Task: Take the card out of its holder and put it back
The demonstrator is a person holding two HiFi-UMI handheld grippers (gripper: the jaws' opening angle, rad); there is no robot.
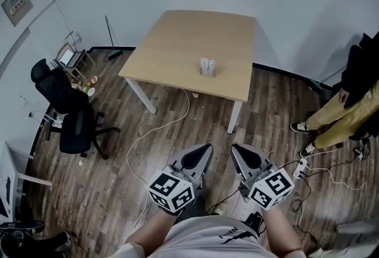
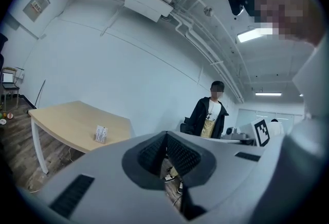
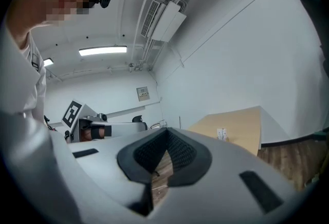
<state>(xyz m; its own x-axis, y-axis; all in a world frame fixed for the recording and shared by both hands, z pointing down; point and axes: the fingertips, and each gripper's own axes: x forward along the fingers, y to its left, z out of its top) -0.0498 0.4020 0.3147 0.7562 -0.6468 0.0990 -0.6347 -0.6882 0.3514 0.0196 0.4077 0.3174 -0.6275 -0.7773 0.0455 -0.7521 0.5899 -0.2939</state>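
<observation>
A small white card in its holder [image 1: 207,66] stands upright on the light wooden table [image 1: 177,38], near its front right part. The card and holder also show far off in the left gripper view [image 2: 101,134] and the right gripper view [image 3: 222,133]. Both grippers are held low and close to my body, well short of the table. My left gripper [image 1: 205,147] and right gripper [image 1: 234,148] point toward the table side by side. Each has its jaws drawn together at the tip, with nothing between them.
A black office chair [image 1: 71,115] stands left of the table, beside a small stand with a laptop [image 1: 70,58]. A person [image 1: 349,103] stands at the right. White cables [image 1: 154,132] and a power strip [image 1: 299,169] lie on the wooden floor between me and the table.
</observation>
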